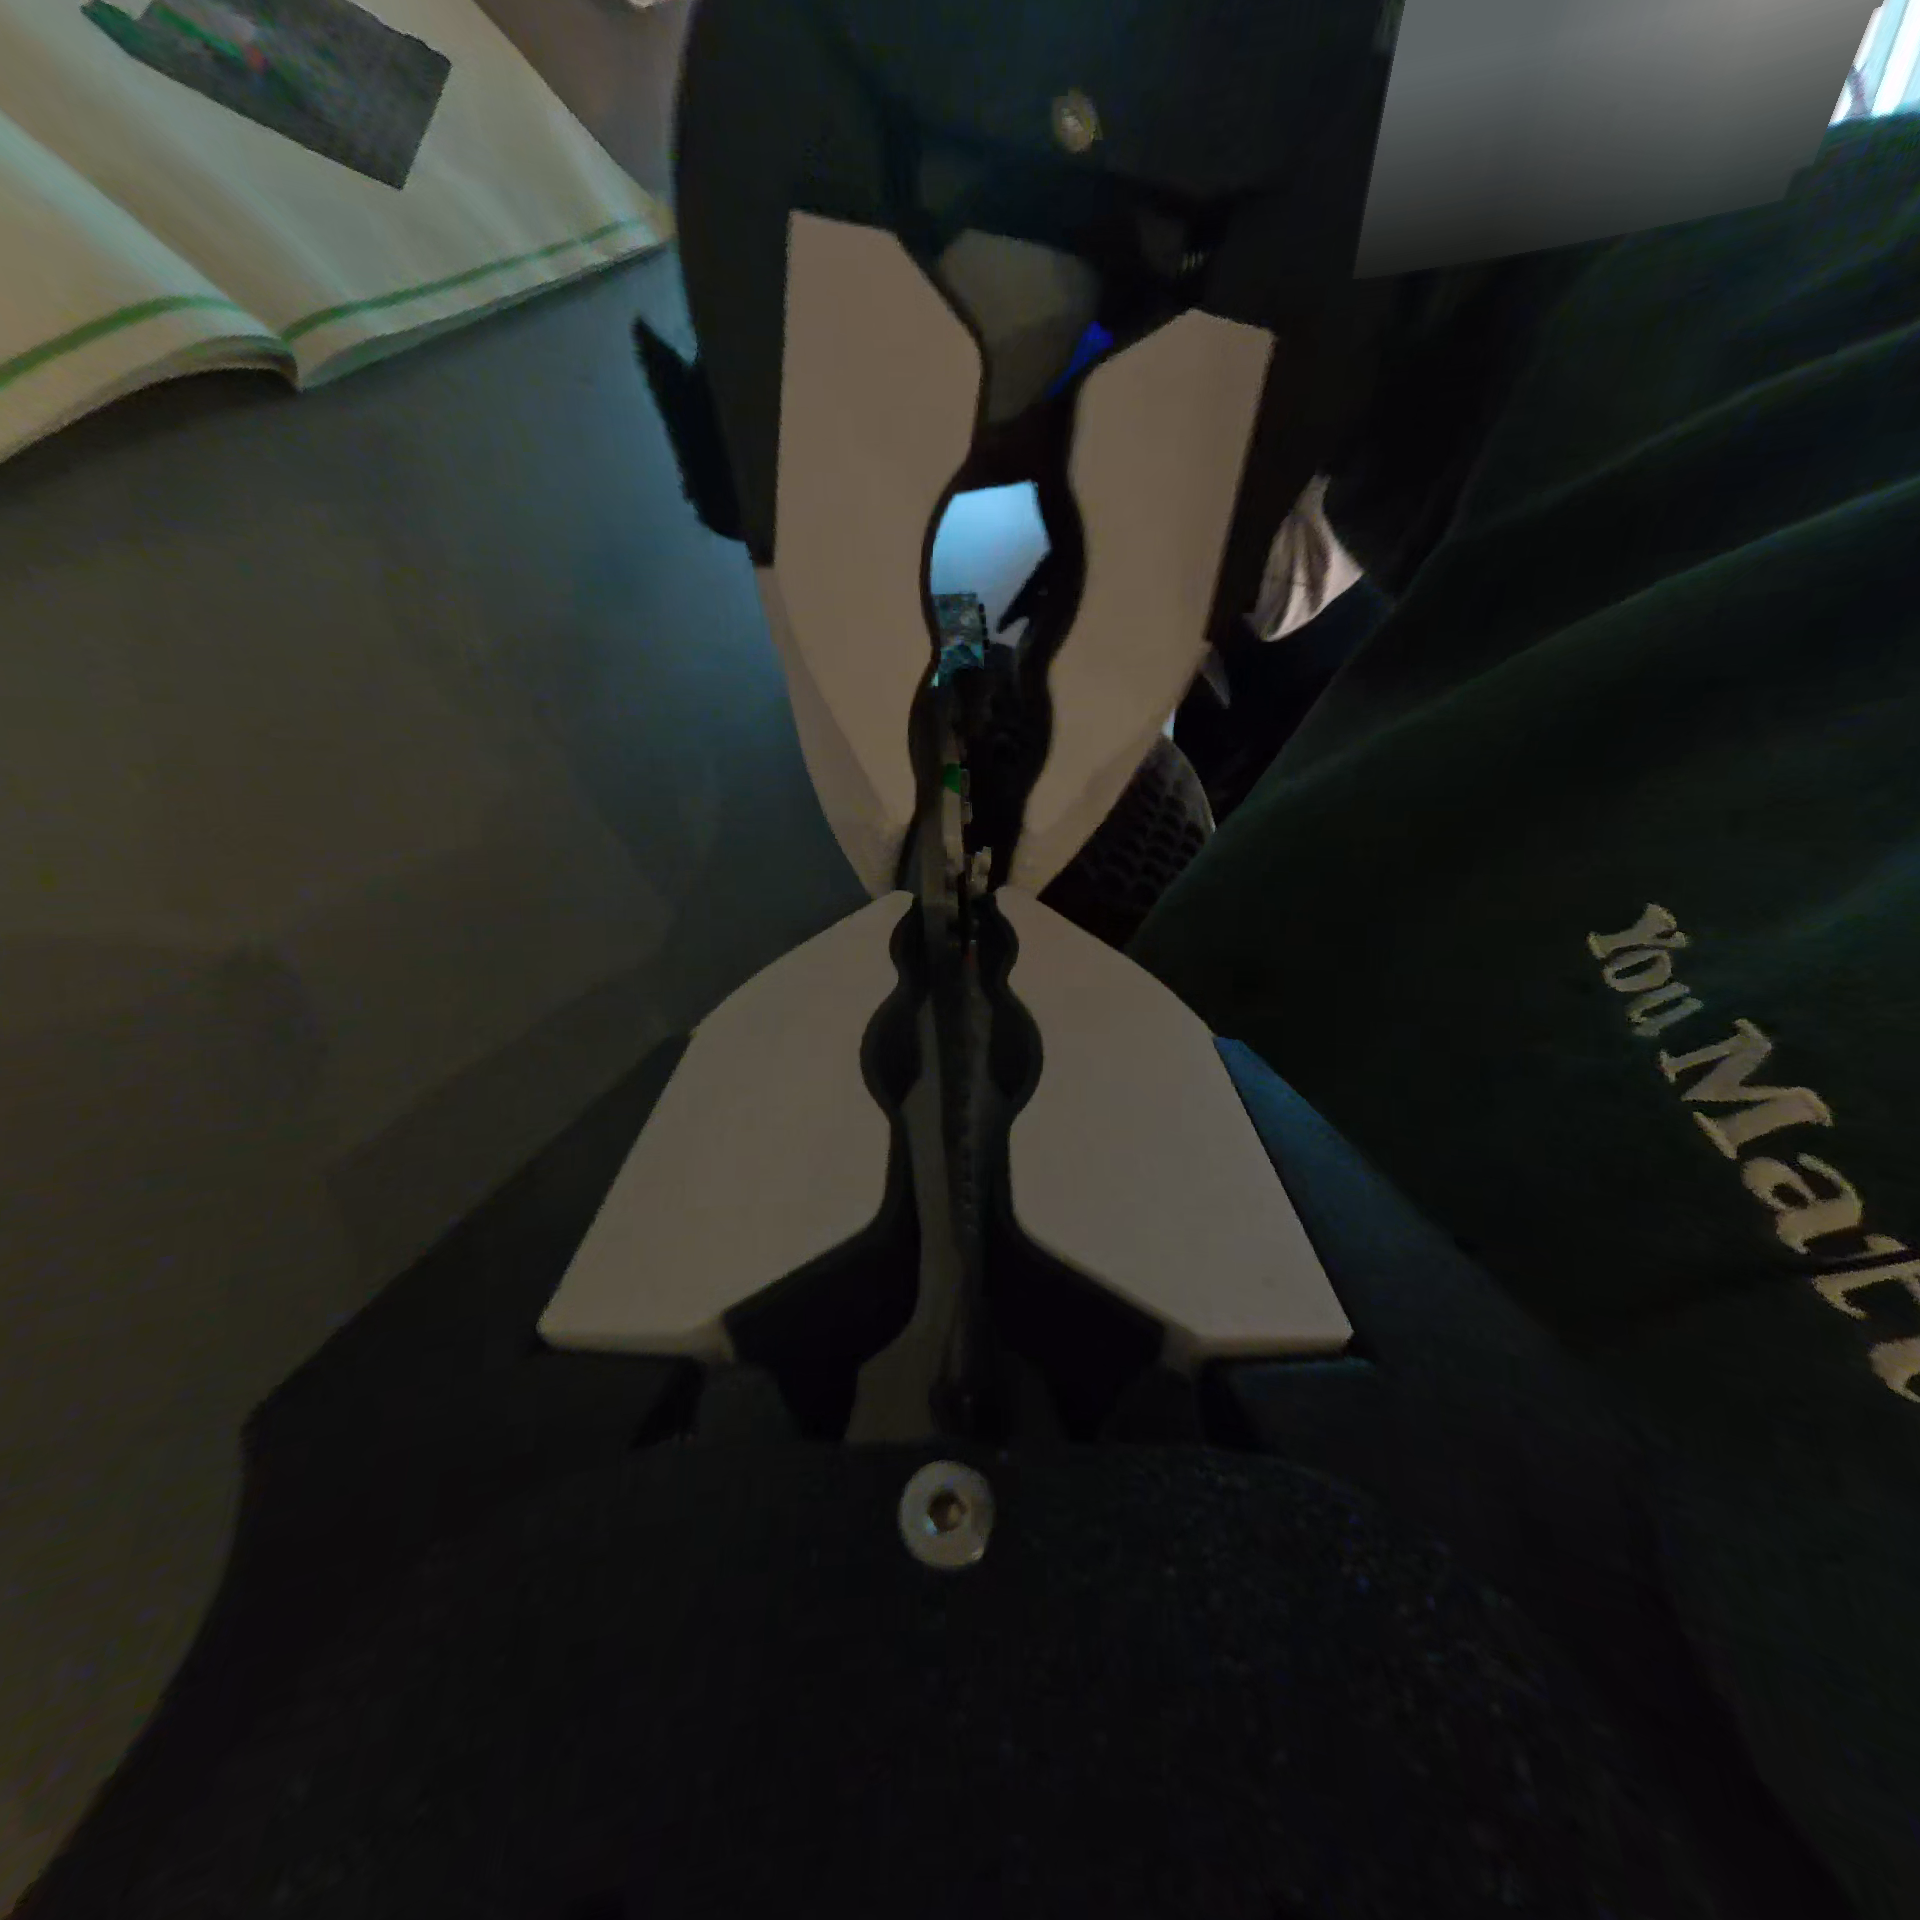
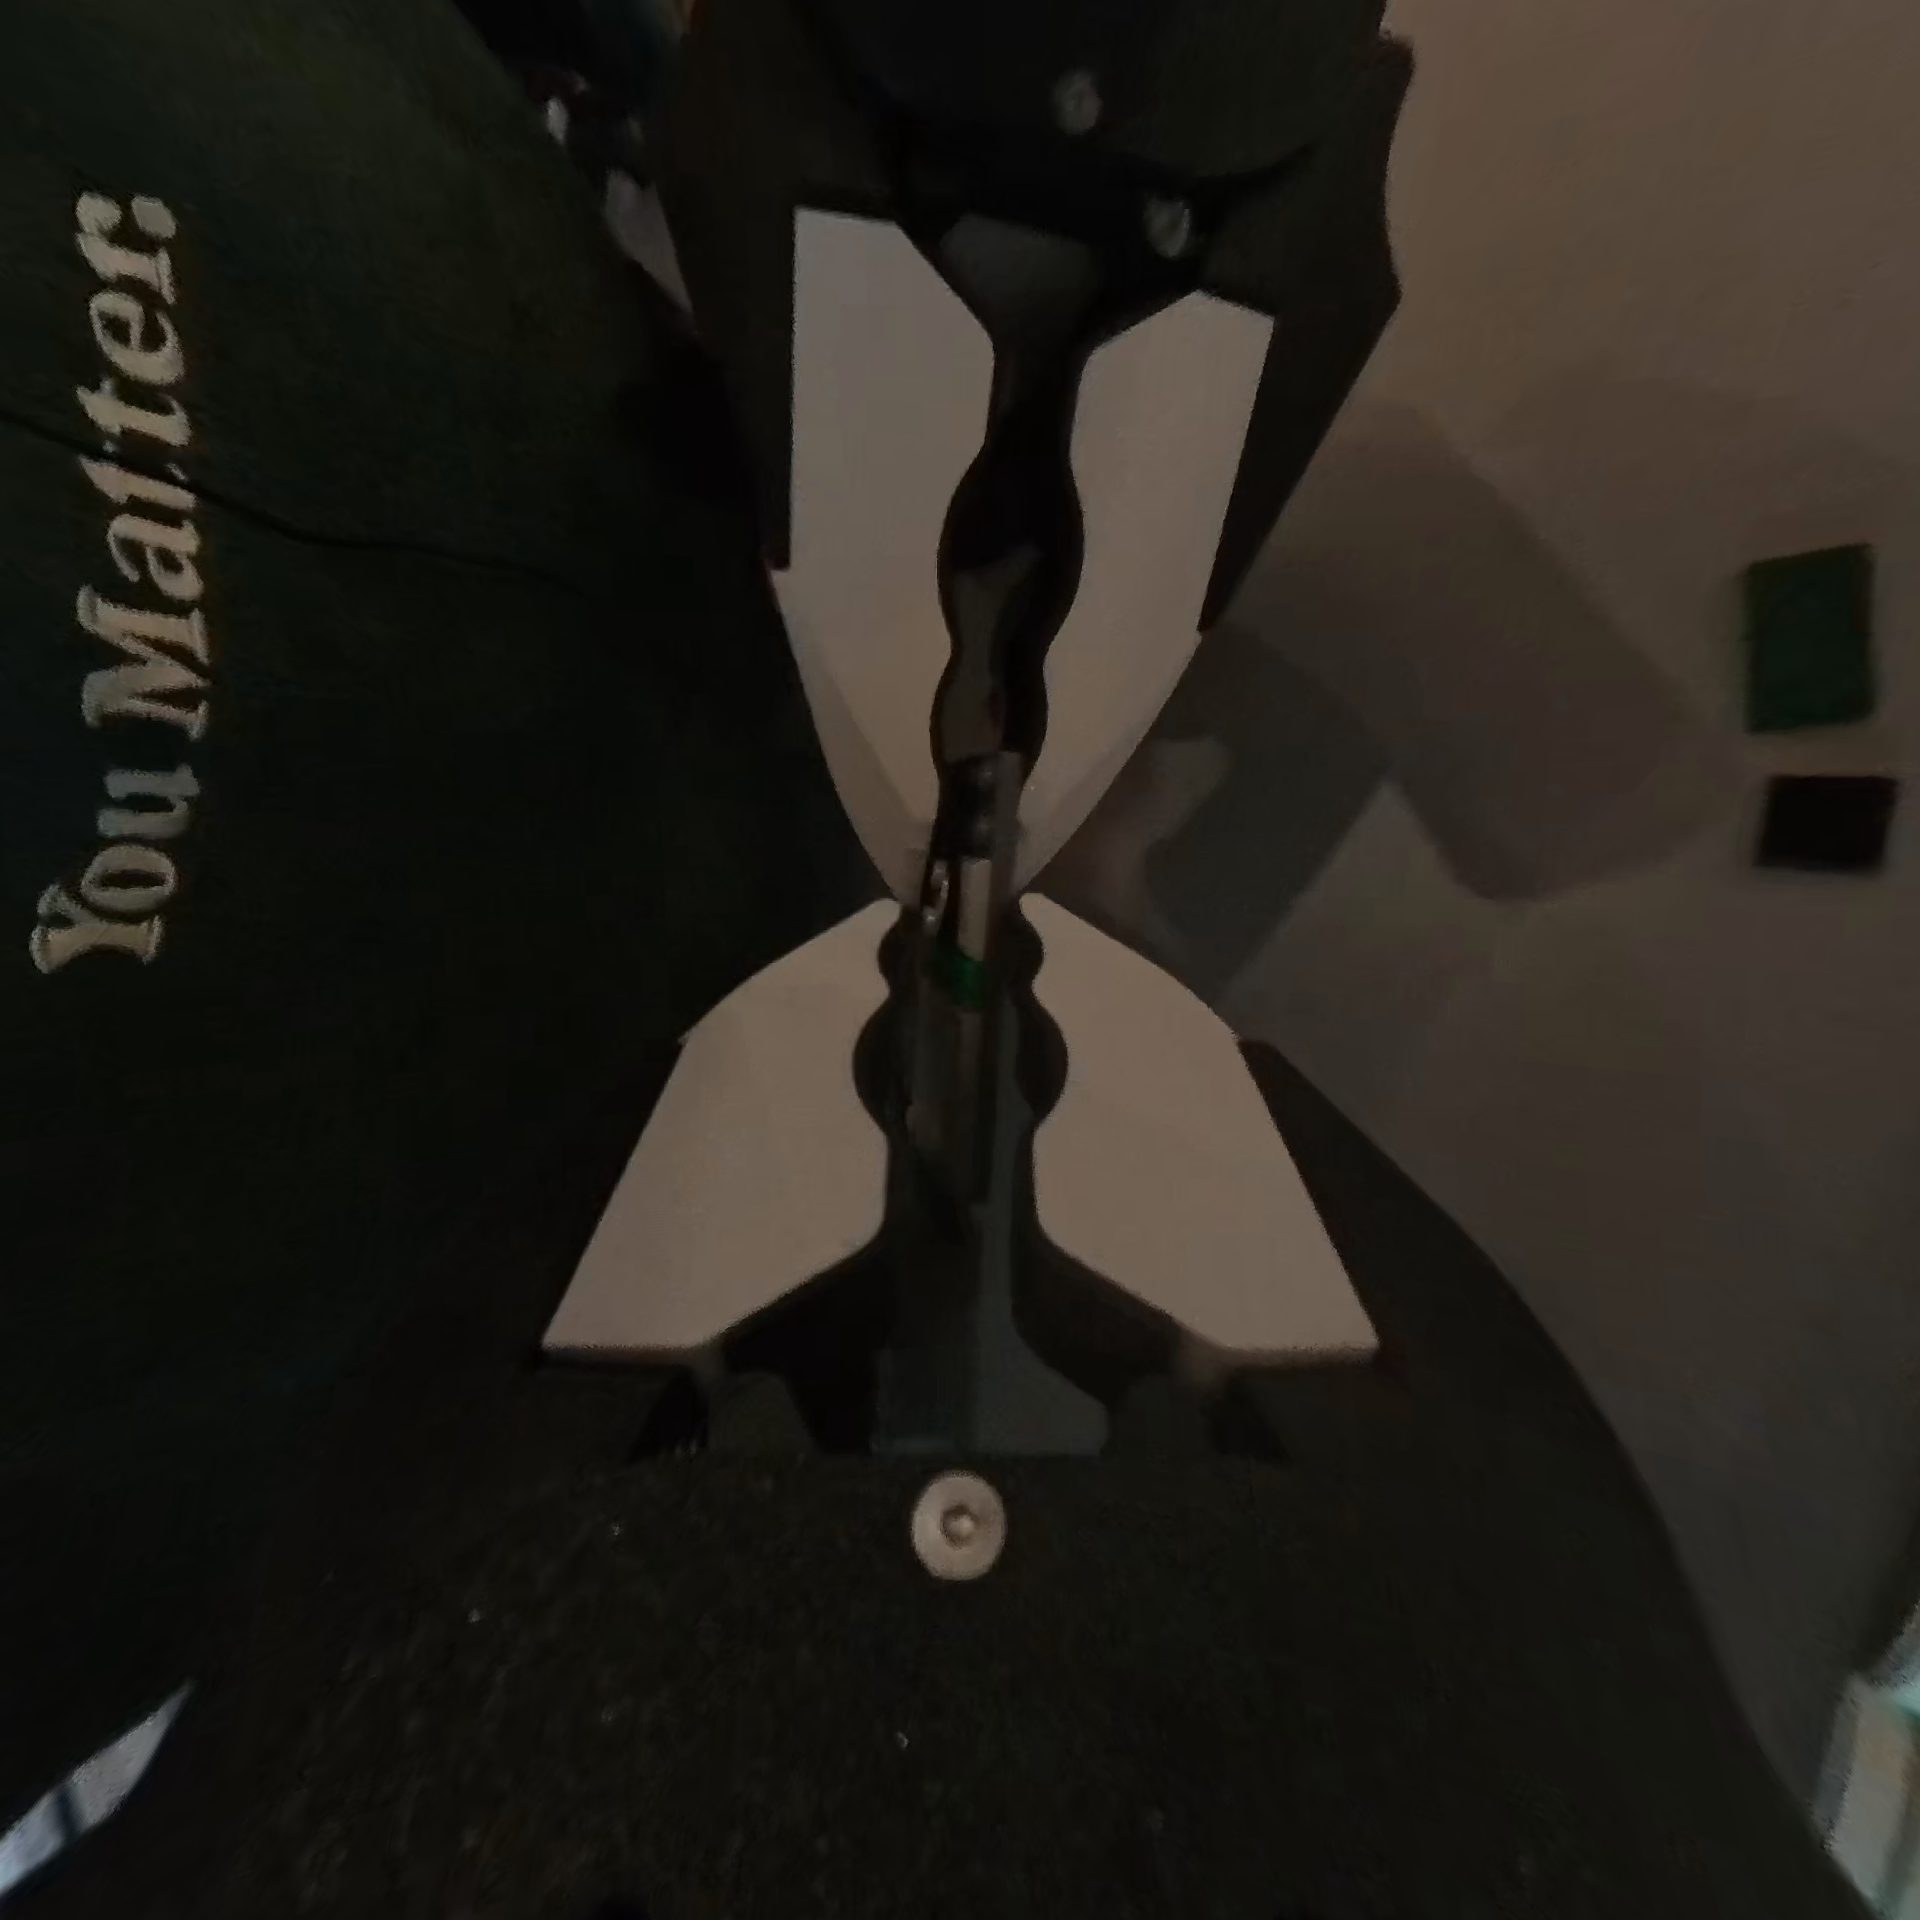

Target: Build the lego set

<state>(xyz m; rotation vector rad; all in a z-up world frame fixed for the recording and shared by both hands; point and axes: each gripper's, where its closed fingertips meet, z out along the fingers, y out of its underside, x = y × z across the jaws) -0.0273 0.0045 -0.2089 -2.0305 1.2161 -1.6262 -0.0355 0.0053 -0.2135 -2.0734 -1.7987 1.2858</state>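
Observation:
My two grippers meet tip to tip, held above the table. In the left wrist view my left gripper (image 1: 951, 914) comes from below, shut on a thin, dark lego assembly (image 1: 958, 831) that runs edge-on between the jaws. My right gripper (image 1: 961, 868) comes from above, shut on the same assembly. A black ridged tyre (image 1: 1138, 836) shows just behind the right gripper's tip. In the right wrist view my right gripper (image 2: 966, 920) grips the assembly (image 2: 961, 971), which has a green bit; the left gripper (image 2: 971, 868) closes on it from above.
An open instruction booklet (image 1: 260, 208) lies on the grey table (image 1: 312, 727) at far left. A flat green piece (image 2: 1813, 639) and a black piece (image 2: 1829, 821) lie on the table at right. A person's dark green lettered sweater (image 1: 1558, 831) is close beside both grippers. Less than 4 cm separates the two grippers' tips.

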